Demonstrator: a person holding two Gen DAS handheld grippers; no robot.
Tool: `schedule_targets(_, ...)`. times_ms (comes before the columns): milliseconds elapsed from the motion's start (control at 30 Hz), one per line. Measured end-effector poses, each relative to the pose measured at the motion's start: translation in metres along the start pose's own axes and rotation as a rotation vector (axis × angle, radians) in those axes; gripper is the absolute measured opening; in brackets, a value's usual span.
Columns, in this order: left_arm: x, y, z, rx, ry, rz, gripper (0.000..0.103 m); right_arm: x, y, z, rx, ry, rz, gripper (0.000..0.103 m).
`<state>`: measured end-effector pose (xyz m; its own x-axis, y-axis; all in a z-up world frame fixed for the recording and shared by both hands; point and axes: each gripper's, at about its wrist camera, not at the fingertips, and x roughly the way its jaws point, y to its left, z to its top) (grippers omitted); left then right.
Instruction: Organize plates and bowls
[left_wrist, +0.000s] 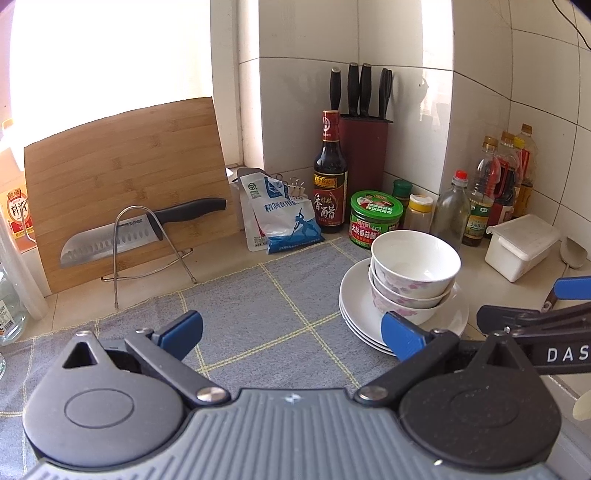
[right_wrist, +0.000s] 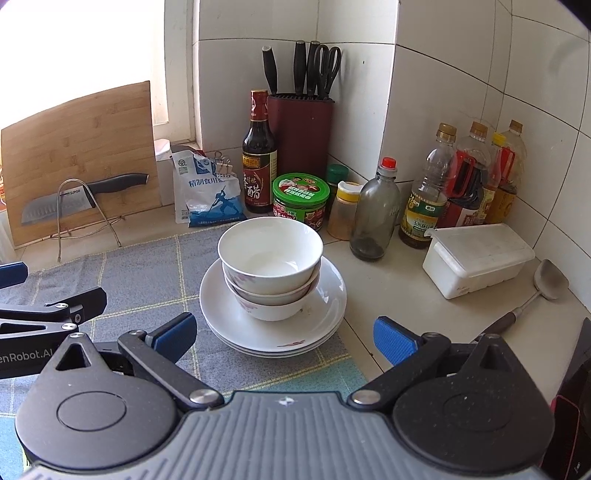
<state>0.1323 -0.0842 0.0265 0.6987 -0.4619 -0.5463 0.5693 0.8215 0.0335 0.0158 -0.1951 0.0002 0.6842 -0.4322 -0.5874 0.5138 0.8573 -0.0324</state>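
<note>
A kitchen counter corner with white tiled walls. Three white bowls (right_wrist: 270, 258), nested one inside another and faintly patterned with pink flowers, sit on a stack of white plates (right_wrist: 325, 310). The plates rest partly on a grey checked cloth (right_wrist: 147, 280) and partly on the bare counter at its right edge.

The right gripper (right_wrist: 282, 338) hovers just in front of the plates, its blue-padded jaws spread wide and holding nothing. The left gripper (left_wrist: 291, 332) hangs over the cloth to the left of the stack, jaws likewise spread and empty; its right pad appears in front of the plates' near rim, though contact cannot be judged.

Behind the dishes stand a green-lidded jar (right_wrist: 301, 201), a dark vinegar bottle (right_wrist: 259, 158), a maroon knife block (right_wrist: 301, 133), a bag of salt (right_wrist: 207, 195) and several oil and sauce bottles (right_wrist: 465, 181). A white lidded box (right_wrist: 476, 258) and a metal spoon (right_wrist: 546, 284) lie to the right. At left, a bamboo cutting board (left_wrist: 125, 177) leans on the wall with a knife (left_wrist: 110, 243) in a wire rack before it.
</note>
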Motion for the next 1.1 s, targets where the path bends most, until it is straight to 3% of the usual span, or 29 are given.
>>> schedule_targets(1100, -0.0018, -0.0014, 0.0012, -0.015, 0.005, 0.012, 0.102, -0.0045, 0.0011, 0.0020, -0.022, -0.020, 0.000, 0.103)
